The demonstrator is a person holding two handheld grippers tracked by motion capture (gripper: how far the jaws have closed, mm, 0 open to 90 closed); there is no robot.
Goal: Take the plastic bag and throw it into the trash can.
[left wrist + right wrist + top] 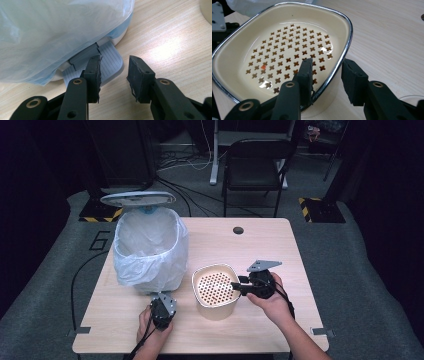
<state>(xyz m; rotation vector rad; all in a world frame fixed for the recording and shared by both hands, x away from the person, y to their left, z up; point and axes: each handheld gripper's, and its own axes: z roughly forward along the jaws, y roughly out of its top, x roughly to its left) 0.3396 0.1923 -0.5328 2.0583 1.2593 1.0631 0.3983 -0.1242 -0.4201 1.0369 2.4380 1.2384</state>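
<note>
A cream container (216, 290) with a chrome rim (345, 47) and a perforated insert (287, 55) stands at the middle of the table. My right gripper (236, 287) (327, 62) straddles its right rim, one jaw inside and one outside, with a gap on both sides. A small red speck (263, 67) lies on the insert. My left gripper (160, 296) (115, 60) is open and empty on the table, just in front of the grey foot pedal (110, 62) of a pedal bin (150, 250) lined with a white bag.
The bin's lid (137, 198) stands raised at the back. The wooden table (260, 250) has a round hole (238, 230) near its far edge. A black chair (255, 165) stands beyond the table.
</note>
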